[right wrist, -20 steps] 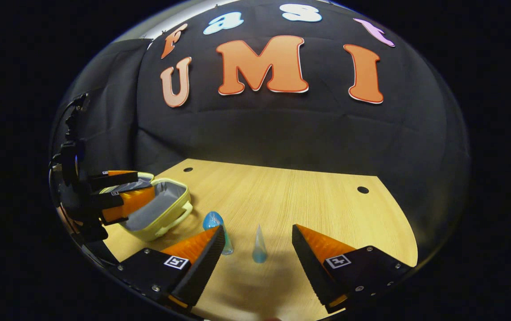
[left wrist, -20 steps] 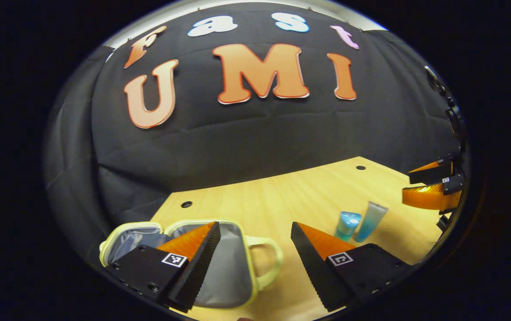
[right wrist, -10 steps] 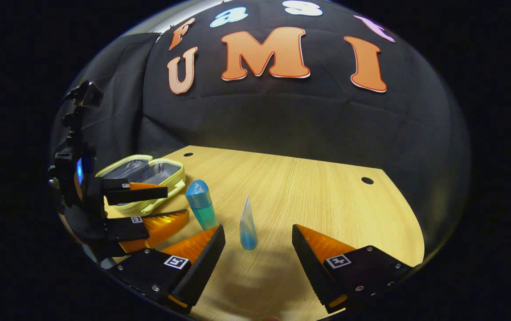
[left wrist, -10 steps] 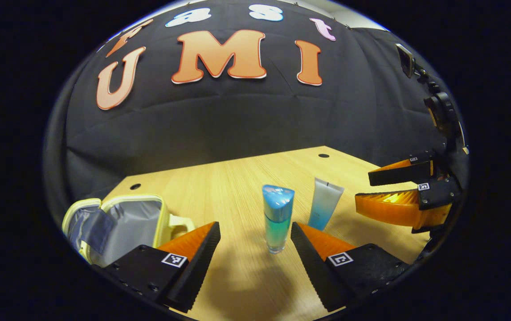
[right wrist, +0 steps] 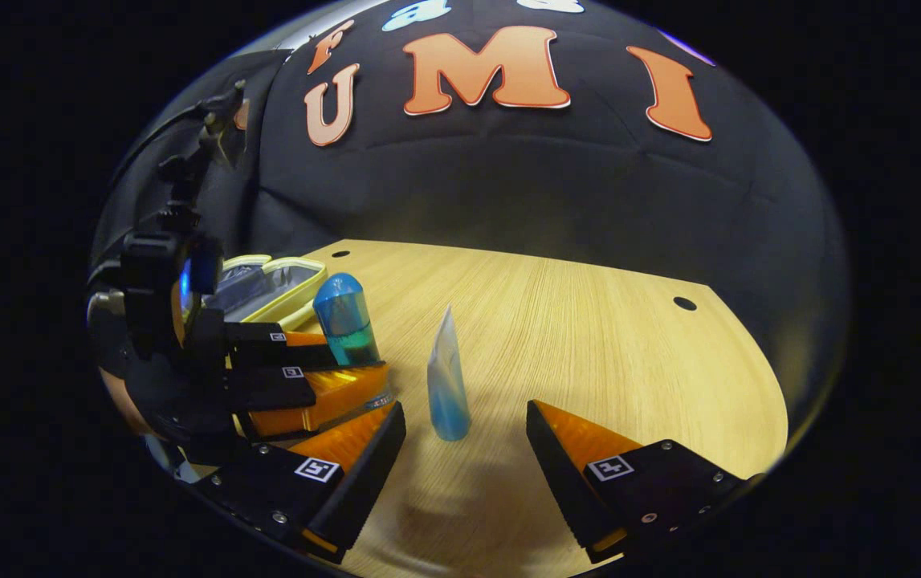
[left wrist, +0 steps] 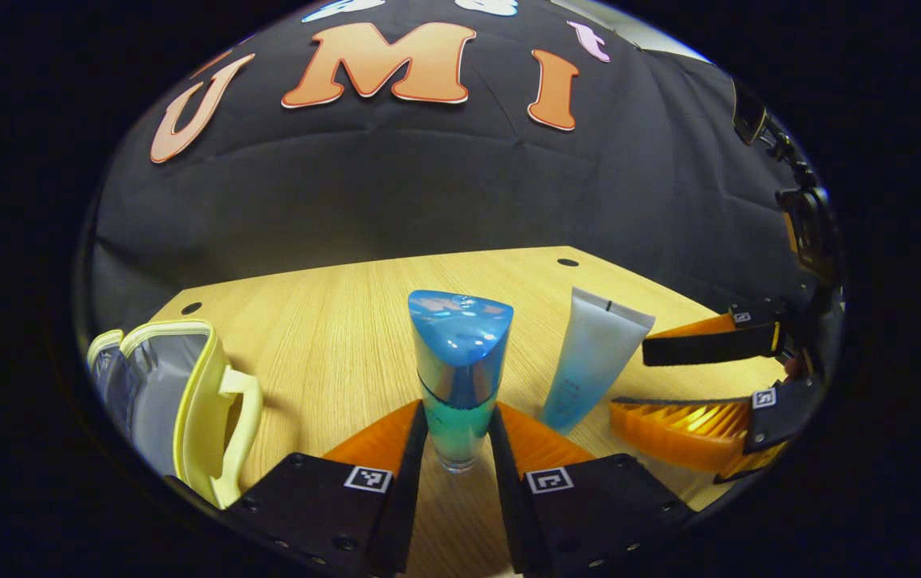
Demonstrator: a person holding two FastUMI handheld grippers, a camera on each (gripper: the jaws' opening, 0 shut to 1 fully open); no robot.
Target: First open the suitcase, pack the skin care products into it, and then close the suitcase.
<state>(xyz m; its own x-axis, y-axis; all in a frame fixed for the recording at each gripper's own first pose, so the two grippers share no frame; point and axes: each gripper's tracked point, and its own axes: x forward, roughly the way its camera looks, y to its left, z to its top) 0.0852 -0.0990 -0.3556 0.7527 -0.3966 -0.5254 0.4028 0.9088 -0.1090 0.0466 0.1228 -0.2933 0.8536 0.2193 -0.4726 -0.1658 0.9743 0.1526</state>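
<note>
1. In the left gripper view, the left gripper [left wrist: 458, 437] has its jaws closed on the lower body of the blue bottle [left wrist: 458, 365], one finger on each side; the bottle stands upright on the wooden tabletop [left wrist: 332, 321].
2. That view also shows the suitcase [left wrist: 175, 397], a small pale yellow case with a grey lining, lying open at the far left, with its handle facing the bottle.
3. The pale tube [left wrist: 592, 361] stands cap-down just right of the bottle, apart from it.
4. In the right gripper view, the right gripper [right wrist: 466, 437] has its jaws wide open, holding nothing, with the tube [right wrist: 447, 389] standing just beyond its fingertips.
5. From this side the bottle [right wrist: 345, 319] appears between the left gripper's fingers [right wrist: 323, 397], its base hidden behind them.
</note>
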